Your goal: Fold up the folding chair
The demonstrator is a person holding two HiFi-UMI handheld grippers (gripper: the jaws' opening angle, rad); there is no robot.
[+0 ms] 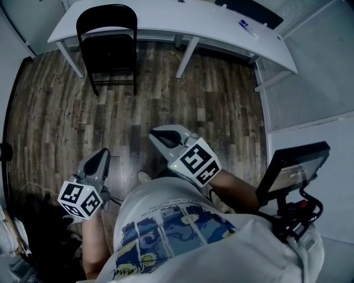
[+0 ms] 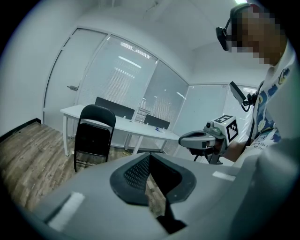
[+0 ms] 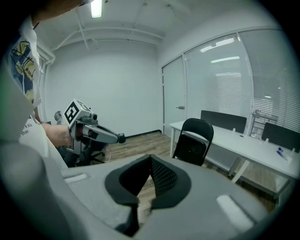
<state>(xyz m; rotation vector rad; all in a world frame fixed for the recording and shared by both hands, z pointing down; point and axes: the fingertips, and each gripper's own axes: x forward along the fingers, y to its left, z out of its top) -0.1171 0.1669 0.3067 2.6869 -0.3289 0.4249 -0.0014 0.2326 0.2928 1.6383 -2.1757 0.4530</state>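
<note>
One black metal folding chair stood unfolded on the wood-plank floor against one long white surface carrying a small blue item, possibly a marker. The left gripper and right gripper, both closed and empty, were well apart from it.

One folding chair, one table, one screen, two: left hand-held gripper, right hand-held gripper.

Head view steeply down from above; both gripper views forward, sharing the far chair and table.
</note>
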